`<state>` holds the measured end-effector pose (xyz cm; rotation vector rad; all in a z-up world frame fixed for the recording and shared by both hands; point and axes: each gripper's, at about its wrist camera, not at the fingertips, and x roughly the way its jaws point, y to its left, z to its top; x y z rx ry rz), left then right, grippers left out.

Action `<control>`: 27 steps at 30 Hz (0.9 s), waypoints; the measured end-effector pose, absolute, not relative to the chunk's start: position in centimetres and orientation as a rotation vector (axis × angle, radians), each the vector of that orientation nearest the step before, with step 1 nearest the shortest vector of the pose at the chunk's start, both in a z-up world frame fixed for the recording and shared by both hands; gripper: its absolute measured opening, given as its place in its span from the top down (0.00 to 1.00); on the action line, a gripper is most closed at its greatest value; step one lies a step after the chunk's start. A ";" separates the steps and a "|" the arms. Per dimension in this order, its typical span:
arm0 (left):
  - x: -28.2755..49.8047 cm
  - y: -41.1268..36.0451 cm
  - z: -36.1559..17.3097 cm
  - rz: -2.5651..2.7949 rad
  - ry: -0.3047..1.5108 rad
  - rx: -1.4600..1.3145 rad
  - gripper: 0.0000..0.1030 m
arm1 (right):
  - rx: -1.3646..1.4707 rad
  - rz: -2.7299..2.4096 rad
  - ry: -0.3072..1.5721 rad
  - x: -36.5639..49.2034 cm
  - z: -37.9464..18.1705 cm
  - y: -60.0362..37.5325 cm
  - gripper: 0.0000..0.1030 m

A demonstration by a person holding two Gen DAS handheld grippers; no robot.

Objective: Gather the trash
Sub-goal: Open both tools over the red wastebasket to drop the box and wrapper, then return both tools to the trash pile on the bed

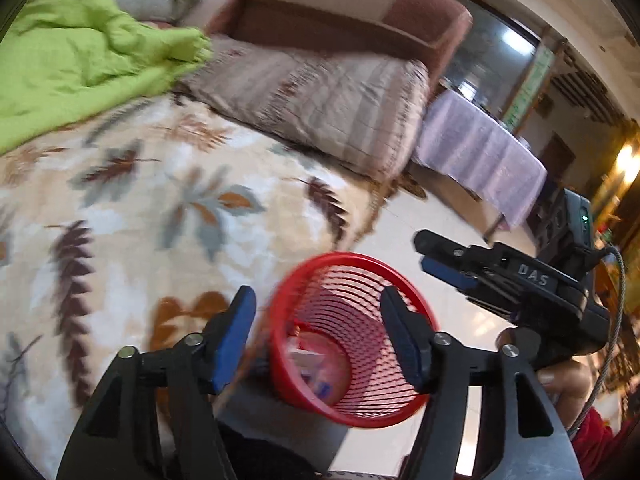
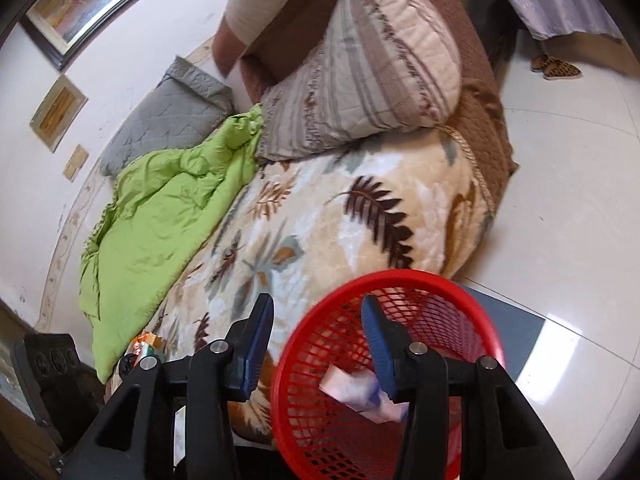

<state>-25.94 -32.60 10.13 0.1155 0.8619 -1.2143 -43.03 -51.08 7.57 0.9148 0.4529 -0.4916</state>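
Observation:
A red mesh waste basket point(image 1: 352, 340) stands on the floor beside the bed, with pale paper trash point(image 1: 308, 360) inside. It also shows in the right wrist view point(image 2: 384, 376) with a white and blue wrapper point(image 2: 356, 394) in it. My left gripper point(image 1: 316, 344) is open and empty, its jaws either side of the basket's near rim. My right gripper point(image 2: 316, 352) is open and empty above the basket rim; it also shows in the left wrist view point(image 1: 448, 264). A small colourful wrapper point(image 2: 148, 344) lies on the bed edge at lower left.
The bed carries a leaf-patterned blanket point(image 2: 320, 232), a green quilt point(image 2: 160, 220), a striped pillow point(image 2: 360, 92) and a grey pillow point(image 2: 168, 116). White tiled floor point(image 2: 572, 200) lies to the right. A table with a lilac cloth point(image 1: 480, 152) stands beyond the bed.

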 end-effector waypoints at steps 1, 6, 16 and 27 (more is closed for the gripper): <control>-25.5 -31.9 10.2 -1.192 0.852 0.112 0.36 | 0.902 -0.483 0.454 -42.5 7.9 -50.7 0.47; -23.1 -26.3 11.0 -1.054 0.798 0.083 0.35 | 0.810 -0.378 0.491 -38.9 9.3 -47.3 0.46; -16.8 -14.6 10.6 -0.767 0.791 0.007 0.34 | 0.701 -0.159 0.587 -30.2 10.3 -38.8 0.44; -10.6 -2.4 9.0 -0.415 0.798 -0.116 0.34 | 0.625 -0.006 0.722 -21.5 8.9 -30.3 0.43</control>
